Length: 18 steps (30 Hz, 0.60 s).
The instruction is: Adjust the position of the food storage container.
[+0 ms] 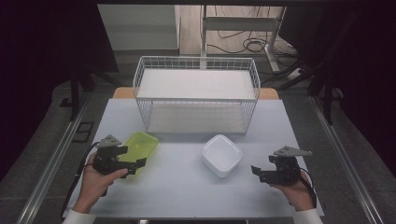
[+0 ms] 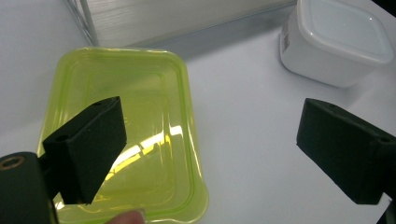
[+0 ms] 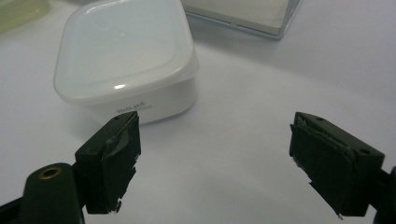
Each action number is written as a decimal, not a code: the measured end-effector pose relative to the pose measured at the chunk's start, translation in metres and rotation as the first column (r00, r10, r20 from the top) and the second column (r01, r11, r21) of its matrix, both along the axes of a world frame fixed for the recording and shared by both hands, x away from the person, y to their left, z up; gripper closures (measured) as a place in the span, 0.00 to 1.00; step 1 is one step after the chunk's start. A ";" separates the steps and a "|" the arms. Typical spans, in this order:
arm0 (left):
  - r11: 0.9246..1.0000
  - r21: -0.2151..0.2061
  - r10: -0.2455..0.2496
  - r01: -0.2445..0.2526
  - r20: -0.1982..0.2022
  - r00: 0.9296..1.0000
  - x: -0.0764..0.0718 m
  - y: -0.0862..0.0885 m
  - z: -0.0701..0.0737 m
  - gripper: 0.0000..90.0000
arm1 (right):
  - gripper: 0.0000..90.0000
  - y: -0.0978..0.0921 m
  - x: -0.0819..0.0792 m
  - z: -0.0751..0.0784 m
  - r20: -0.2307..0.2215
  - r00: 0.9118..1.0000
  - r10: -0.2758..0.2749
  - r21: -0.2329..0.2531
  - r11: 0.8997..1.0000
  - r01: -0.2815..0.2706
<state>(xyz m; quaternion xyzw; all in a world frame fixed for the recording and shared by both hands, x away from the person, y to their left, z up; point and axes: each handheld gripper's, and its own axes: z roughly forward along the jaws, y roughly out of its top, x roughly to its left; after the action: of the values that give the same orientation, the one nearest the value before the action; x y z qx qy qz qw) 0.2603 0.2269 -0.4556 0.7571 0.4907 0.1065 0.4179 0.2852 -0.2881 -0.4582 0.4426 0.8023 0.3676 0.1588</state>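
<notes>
A yellow-green lidded container lies on the table at the left. My left gripper hovers at its near right edge, open, with one jaw above the lid and nothing gripped. A white square lidded container sits at the centre right. My right gripper is open to the right of the white container, apart from it, jaws pointing toward it.
A white wire basket rack with two shelves stands at the back middle of the light table. Dark floor and metal rails flank the table.
</notes>
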 end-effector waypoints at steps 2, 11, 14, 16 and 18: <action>1.000 -0.002 -0.004 0.004 -0.002 1.000 0.000 0.000 0.000 0.08 | 0.18 -0.001 -0.001 0.000 -0.003 1.000 -0.002 -0.004 1.000 0.002; 1.000 0.002 -0.001 0.001 0.006 1.000 -0.004 0.006 0.004 0.10 | 0.20 -0.001 0.000 0.004 -0.035 0.999 -0.012 -0.005 1.000 0.011; 1.000 0.000 -0.006 0.006 0.000 1.000 -0.004 0.006 0.005 0.13 | 0.20 0.000 -0.002 0.002 -0.052 0.998 -0.017 -0.018 1.000 0.016; 1.000 0.007 -0.012 0.012 -0.003 1.000 -0.005 0.006 0.005 0.13 | 0.21 0.002 -0.003 0.003 -0.060 0.998 -0.016 -0.022 1.000 0.014; 1.000 0.011 -0.012 0.012 -0.004 1.000 -0.005 0.007 0.005 0.13 | 0.21 0.002 -0.002 0.005 -0.060 0.998 -0.016 -0.020 1.000 0.015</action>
<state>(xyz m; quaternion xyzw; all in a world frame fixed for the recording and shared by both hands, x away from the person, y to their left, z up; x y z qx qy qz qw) 0.2552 0.2337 -0.4501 0.7624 0.4865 0.1054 0.4135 0.2833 -0.2865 -0.4530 0.4582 0.8068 0.3449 0.1417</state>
